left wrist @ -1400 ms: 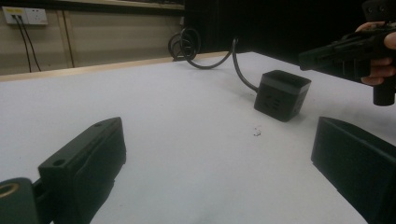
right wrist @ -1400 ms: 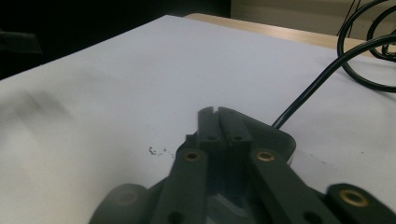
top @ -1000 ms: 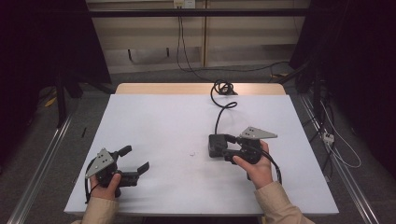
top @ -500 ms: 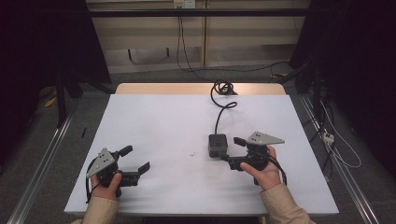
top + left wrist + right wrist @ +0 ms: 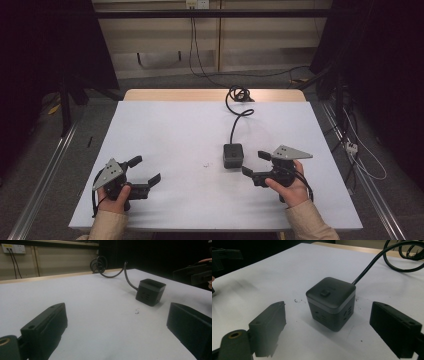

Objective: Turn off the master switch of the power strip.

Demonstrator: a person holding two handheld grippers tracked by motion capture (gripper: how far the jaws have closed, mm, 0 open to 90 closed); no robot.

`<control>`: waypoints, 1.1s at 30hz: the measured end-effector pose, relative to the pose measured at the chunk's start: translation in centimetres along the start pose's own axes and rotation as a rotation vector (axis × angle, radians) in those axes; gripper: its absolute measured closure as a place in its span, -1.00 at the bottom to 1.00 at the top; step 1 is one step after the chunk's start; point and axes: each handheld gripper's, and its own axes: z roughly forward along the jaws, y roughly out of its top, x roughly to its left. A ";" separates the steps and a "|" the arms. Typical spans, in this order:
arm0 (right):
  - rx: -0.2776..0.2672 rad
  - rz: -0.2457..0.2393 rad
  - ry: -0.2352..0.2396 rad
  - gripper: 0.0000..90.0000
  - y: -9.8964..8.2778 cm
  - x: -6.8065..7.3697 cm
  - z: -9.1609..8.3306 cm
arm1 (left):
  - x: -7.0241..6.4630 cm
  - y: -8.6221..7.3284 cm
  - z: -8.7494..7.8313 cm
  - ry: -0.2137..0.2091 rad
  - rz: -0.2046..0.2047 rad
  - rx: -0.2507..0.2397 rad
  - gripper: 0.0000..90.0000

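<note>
Right now the black cube-shaped power socket (image 5: 233, 155) is sitting upright on the white table (image 5: 165, 125), a little right of the middle, with its button top facing up and its sockets showing on the sides. Its thick black cable (image 5: 235, 117) is running away toward the far edge and curling into a loose coil (image 5: 239, 93) there. The right gripper (image 5: 254, 163) is resting just beside the cube, jaws spread wide and holding nothing; in the right gripper view the cube (image 5: 331, 302) is lying between and slightly ahead of the two black jaws, not touching either. To take it well, I would judge that the person needs to be sliding the jaws forward until they are flanking two flat opposite sides, staying low on the body, square to the faces rather than on a corner, and closing gently so the cube is not skidding on the smooth sheet. The cable is the likeliest nuisance, tugging back as the cube is moving. The left gripper (image 5: 147, 172) is waiting well apart at the near left, jaws likewise spread and empty. A small dark scuff (image 5: 205, 164) is marking the sheet near the cube.
</note>
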 end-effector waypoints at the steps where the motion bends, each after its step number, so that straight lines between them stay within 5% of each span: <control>1: -0.001 -0.001 0.001 -0.71 -0.1 0.0 -0.1 | 0.0 0.0 0.0 0.000 0.000 0.001 -0.93; 33: 0.022 -0.019 -0.040 -0.72 -2.0 -1.1 -2.0 | 0.0 0.0 0.0 0.001 -0.004 0.001 -0.93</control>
